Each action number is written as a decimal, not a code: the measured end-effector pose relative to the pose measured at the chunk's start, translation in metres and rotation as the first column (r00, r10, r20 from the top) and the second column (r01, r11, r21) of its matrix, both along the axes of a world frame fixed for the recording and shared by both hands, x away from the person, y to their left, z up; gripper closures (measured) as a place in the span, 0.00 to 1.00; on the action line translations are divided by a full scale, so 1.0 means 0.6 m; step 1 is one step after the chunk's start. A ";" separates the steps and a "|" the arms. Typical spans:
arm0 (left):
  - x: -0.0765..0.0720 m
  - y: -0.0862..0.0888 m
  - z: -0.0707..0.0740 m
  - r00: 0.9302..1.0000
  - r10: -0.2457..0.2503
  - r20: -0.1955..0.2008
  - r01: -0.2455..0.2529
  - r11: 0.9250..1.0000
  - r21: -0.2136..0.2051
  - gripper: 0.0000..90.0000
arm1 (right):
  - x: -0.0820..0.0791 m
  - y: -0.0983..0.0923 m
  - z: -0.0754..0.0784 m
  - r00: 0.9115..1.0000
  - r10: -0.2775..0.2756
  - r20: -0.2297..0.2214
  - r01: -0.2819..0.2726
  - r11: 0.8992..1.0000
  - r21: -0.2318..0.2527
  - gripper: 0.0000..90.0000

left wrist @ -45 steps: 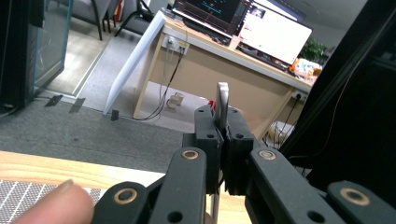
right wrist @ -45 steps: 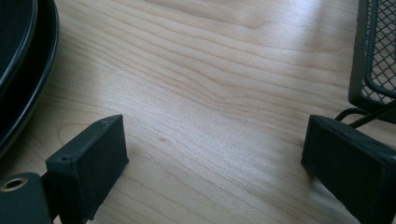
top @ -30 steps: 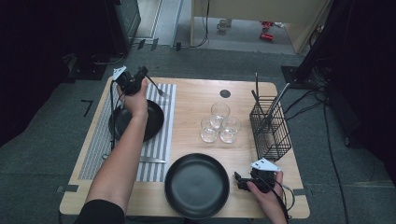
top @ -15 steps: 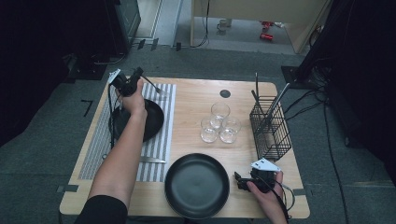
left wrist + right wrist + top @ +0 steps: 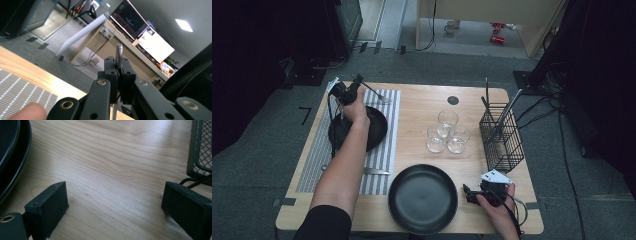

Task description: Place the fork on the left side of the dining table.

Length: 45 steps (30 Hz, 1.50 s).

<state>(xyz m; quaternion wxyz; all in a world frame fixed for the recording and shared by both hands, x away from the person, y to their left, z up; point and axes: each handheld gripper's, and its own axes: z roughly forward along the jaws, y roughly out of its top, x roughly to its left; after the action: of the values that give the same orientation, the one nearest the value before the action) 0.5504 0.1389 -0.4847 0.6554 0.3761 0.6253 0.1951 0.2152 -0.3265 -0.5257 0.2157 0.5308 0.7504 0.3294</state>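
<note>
The fork (image 5: pixel 376 93) is pinched by its handle in the left claw (image 5: pixel 353 87), whose jaws are closed tight on it, and it hangs over the far end of the striped placemat (image 5: pixel 384 145) just beyond the smaller black plate (image 5: pixel 374 132), tines pointing right, probably so it can be laid beside that plate opposite the knife (image 5: pixel 374 171). The right claw (image 5: pixel 469 194) rests on the table (image 5: pixel 422 107) with its jaws wide apart and empty, between the large black plate (image 5: pixel 422 200) and the wire caddy (image 5: pixel 502 140), apparently parked out of the way.
</note>
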 end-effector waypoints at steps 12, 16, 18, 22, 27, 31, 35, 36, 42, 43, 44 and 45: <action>0.003 0.017 -0.014 0.999 0.001 -0.036 -0.001 1.000 0.001 0.98 | 0.000 0.000 0.000 1.000 0.000 0.000 0.000 1.000 0.000 0.07; 0.003 0.023 -0.017 0.999 -0.013 -0.048 0.013 1.000 -0.004 0.98 | 0.000 0.000 0.000 1.000 -0.001 0.000 0.001 1.000 0.000 0.07; 0.003 0.026 -0.018 0.998 -0.024 -0.050 0.023 1.000 -0.005 0.98 | 0.000 0.000 0.000 1.000 -0.001 0.000 0.001 1.000 0.000 0.07; 0.001 0.037 -0.019 0.997 -0.028 -0.075 0.030 0.999 0.023 0.96 | 0.000 0.000 0.000 1.000 -0.001 0.001 0.001 1.000 0.000 0.07; 0.001 0.046 -0.020 0.990 0.002 -0.142 0.012 0.995 0.096 0.92 | 0.000 0.000 0.000 1.000 -0.001 0.000 0.001 1.000 0.000 0.07; 0.001 0.055 -0.025 0.989 -0.007 -0.148 0.023 0.995 0.101 0.90 | 0.000 0.000 0.000 1.000 -0.001 0.000 0.001 1.000 0.000 0.07; 0.002 0.060 -0.028 0.984 0.001 -0.180 0.020 0.993 0.116 0.89 | 0.000 0.000 0.000 1.000 -0.002 0.000 0.002 1.000 0.001 0.07; 0.003 0.062 -0.029 0.982 0.001 -0.187 0.019 0.994 0.108 0.89 | 0.000 0.000 0.000 1.000 -0.002 0.000 0.002 1.000 0.001 0.07; 0.004 0.067 -0.036 0.965 0.018 -0.261 0.027 0.986 0.165 0.81 | 0.000 0.000 0.000 1.000 -0.003 0.000 0.003 1.000 0.000 0.07; 0.005 0.067 -0.037 0.964 0.022 -0.264 0.026 0.984 0.178 0.79 | 0.000 0.000 0.000 1.000 -0.002 0.000 0.002 1.000 0.001 0.07; 0.005 0.067 -0.038 0.963 0.025 -0.267 0.026 0.982 0.186 0.78 | 0.000 0.000 0.000 1.000 -0.002 0.000 0.002 1.000 0.000 0.07; 0.005 0.067 -0.039 0.962 0.023 -0.271 0.030 0.981 0.189 0.77 | 0.000 0.000 0.000 1.000 -0.003 0.000 0.003 1.000 0.001 0.07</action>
<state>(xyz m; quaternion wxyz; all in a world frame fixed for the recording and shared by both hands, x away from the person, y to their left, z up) 0.5534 0.1788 -0.5084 0.5244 0.4616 0.6870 0.1999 0.2153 -0.3266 -0.5257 0.2161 0.5319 0.7496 0.3295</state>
